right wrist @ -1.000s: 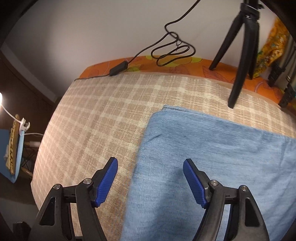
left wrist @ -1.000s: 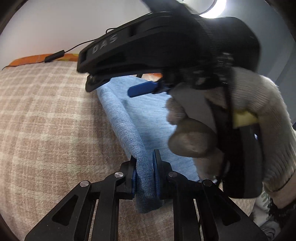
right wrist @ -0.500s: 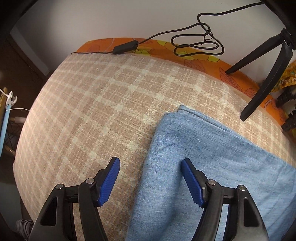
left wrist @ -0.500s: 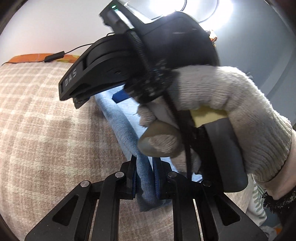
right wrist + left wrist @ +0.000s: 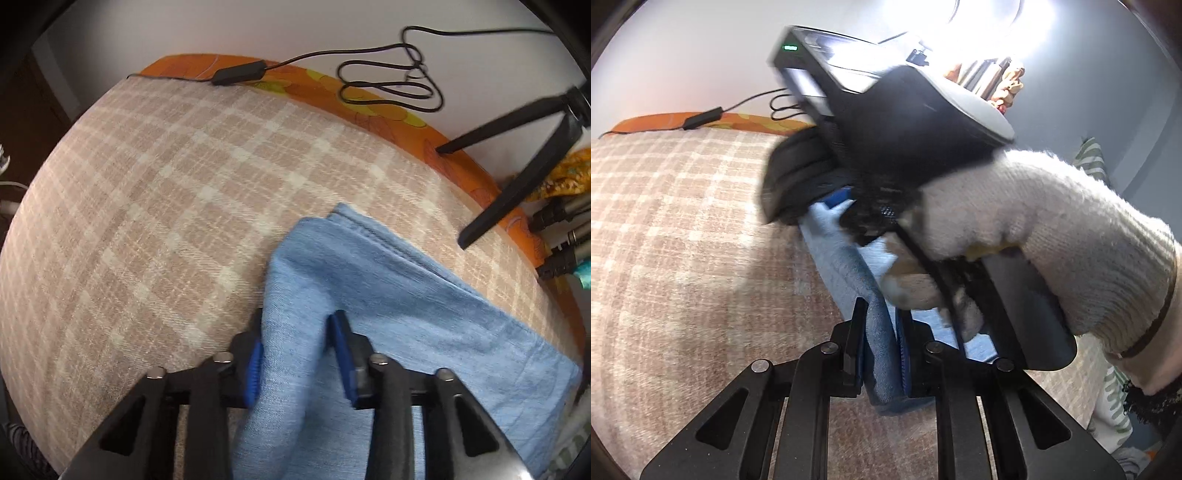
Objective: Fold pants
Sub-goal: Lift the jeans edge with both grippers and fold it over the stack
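Observation:
Light blue pants (image 5: 399,295) lie partly folded on a beige plaid bed cover (image 5: 177,206). My right gripper (image 5: 297,354) is shut on a bunched fold at the pants' left edge, lifting it a little. My left gripper (image 5: 881,354) is shut on the folded edge of the pants (image 5: 849,269) nearer to me. In the left wrist view the right gripper's black body and the gloved hand (image 5: 1052,229) holding it fill the middle and right, hiding most of the pants.
A black cable with an adapter (image 5: 240,74) lies along the orange bed edge (image 5: 369,99) at the back. Black tripod legs (image 5: 517,184) stand at the back right. The bed cover drops off at the left.
My right gripper has closed from wide open onto the pants' left edge and bunched the cloth. It has moved closer to the left gripper. The left gripper keeps its hold.

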A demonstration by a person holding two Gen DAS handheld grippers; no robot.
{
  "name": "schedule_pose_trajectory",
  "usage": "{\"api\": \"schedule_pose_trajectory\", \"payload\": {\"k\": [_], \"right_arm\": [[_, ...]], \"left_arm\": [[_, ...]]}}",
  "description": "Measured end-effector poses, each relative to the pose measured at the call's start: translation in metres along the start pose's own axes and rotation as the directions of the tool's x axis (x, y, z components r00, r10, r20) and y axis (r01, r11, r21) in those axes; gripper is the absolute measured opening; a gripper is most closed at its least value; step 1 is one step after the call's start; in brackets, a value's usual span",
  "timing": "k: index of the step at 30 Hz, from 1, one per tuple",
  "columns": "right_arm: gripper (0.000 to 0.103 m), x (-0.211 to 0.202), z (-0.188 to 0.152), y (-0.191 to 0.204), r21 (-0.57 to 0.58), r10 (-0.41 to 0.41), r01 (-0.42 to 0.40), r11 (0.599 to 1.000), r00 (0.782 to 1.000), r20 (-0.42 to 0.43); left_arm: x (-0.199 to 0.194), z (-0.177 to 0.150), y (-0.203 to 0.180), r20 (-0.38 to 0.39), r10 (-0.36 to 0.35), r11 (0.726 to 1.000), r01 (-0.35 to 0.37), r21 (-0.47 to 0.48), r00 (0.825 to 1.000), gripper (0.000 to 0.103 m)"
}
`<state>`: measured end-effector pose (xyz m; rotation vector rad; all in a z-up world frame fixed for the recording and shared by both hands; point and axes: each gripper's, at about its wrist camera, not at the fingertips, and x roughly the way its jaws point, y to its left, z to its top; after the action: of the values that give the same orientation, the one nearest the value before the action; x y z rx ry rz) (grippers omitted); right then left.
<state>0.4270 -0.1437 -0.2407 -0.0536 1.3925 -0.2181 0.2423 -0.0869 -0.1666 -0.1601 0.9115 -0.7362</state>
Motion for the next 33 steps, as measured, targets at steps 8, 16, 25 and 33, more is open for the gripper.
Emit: {"api": "schedule_pose_trajectory", "payload": {"k": [8,16,25,33], "right_arm": [[0.006,-0.015,-0.02,-0.045,0.148,0.151,-0.168,0.975,0.981,0.122],[0.005,-0.04,-0.048,-0.082,0.22,0.23,-0.28,0.934,0.946,0.229],[0.004,-0.07,-0.06,-0.125,0.285,0.293,-0.405,0.869,0.884,0.365],[0.004,-0.078,-0.097,-0.179,0.353,0.332,-0.519,0.778,0.818,0.471]], "left_arm": [[0.005,-0.003,0.018,-0.034,0.044,0.988,-0.048,-0.146,0.998,0.056],[0.011,0.002,0.004,-0.011,-0.025,0.991,0.023,-0.129,1.0,0.013],[0.003,0.011,-0.042,0.079,-0.046,0.999,0.044,0.027,0.996,0.009],[0.011,0.016,-0.072,0.083,-0.101,0.993,0.095,0.073,0.991,0.009]]}}
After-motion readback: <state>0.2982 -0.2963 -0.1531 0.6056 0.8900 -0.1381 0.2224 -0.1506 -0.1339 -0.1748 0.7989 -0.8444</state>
